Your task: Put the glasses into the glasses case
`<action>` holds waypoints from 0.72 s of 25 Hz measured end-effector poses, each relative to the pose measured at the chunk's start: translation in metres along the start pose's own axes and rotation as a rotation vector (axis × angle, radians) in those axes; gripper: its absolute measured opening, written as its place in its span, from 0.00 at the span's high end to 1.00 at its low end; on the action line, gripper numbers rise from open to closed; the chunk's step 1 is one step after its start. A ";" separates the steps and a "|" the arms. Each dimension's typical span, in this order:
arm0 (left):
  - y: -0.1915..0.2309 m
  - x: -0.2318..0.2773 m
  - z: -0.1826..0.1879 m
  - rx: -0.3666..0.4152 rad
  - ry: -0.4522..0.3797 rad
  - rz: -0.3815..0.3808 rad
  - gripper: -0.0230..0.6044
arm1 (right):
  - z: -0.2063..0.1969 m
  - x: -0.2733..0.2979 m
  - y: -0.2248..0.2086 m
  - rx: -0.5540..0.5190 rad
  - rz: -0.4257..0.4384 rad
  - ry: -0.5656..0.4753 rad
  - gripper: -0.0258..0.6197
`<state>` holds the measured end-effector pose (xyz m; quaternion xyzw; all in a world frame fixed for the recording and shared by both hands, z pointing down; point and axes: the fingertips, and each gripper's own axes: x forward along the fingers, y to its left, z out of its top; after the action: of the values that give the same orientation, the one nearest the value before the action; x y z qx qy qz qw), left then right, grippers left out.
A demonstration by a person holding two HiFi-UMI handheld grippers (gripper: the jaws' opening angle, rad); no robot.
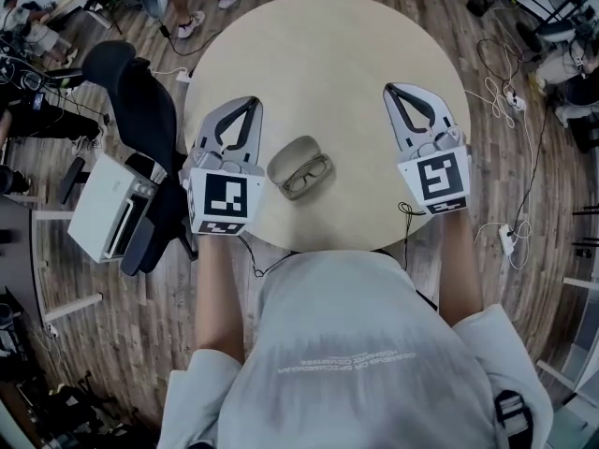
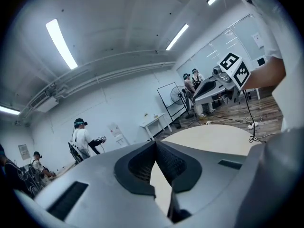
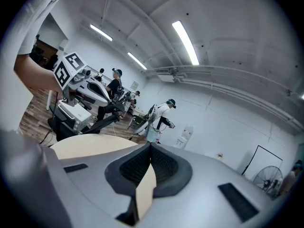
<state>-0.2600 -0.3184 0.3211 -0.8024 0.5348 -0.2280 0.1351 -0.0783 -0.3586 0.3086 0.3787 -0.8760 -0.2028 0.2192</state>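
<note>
An open beige glasses case (image 1: 292, 154) lies near the front edge of the round table (image 1: 328, 54), between my two grippers. Dark-framed glasses (image 1: 309, 176) rest in its nearer half, with the lid up. My left gripper (image 1: 254, 102) lies on the table just left of the case; its jaws meet at the tips with nothing between them, as the left gripper view (image 2: 155, 142) confirms. My right gripper (image 1: 390, 89) rests further off to the right of the case, jaws also closed and empty (image 3: 150, 145). Neither gripper view shows the case or the glasses.
A black office chair (image 1: 140, 101) stands against the table's left edge, with a white box-like device (image 1: 108, 209) beside it. Cables and a power strip (image 1: 513, 101) lie on the wooden floor at right. Several people stand further off in the room.
</note>
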 end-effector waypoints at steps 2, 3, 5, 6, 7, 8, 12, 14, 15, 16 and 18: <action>0.006 -0.005 0.013 0.017 -0.029 0.013 0.94 | 0.006 -0.002 -0.003 0.002 -0.004 -0.010 0.96; 0.008 -0.008 0.018 0.020 -0.041 0.018 0.94 | 0.009 -0.003 -0.003 0.004 0.001 -0.015 0.96; 0.012 -0.013 0.025 0.018 -0.057 0.032 0.94 | 0.014 -0.004 -0.003 0.007 0.014 -0.025 0.96; 0.013 -0.014 0.028 0.018 -0.062 0.038 0.94 | 0.015 -0.005 -0.003 0.006 0.018 -0.027 0.96; 0.013 -0.015 0.031 0.020 -0.066 0.042 0.94 | 0.017 -0.006 -0.004 0.005 0.020 -0.028 0.96; 0.013 -0.016 0.033 0.024 -0.069 0.044 0.94 | 0.018 -0.007 -0.004 0.005 0.021 -0.030 0.96; 0.014 -0.017 0.035 0.035 -0.076 0.048 0.94 | 0.023 -0.007 -0.004 0.010 0.020 -0.049 0.96; 0.014 -0.017 0.034 0.031 -0.080 0.050 0.94 | 0.023 -0.006 -0.003 0.009 0.022 -0.052 0.96; 0.015 -0.017 0.034 0.029 -0.081 0.051 0.94 | 0.022 -0.005 -0.003 0.008 0.023 -0.052 0.96; 0.015 -0.017 0.035 0.027 -0.081 0.052 0.94 | 0.022 -0.005 -0.002 0.008 0.024 -0.050 0.96; 0.015 -0.018 0.035 0.025 -0.080 0.052 0.94 | 0.021 -0.005 -0.003 0.009 0.025 -0.048 0.96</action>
<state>-0.2601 -0.3089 0.2804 -0.7950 0.5466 -0.1988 0.1723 -0.0850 -0.3526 0.2888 0.3636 -0.8866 -0.2050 0.1990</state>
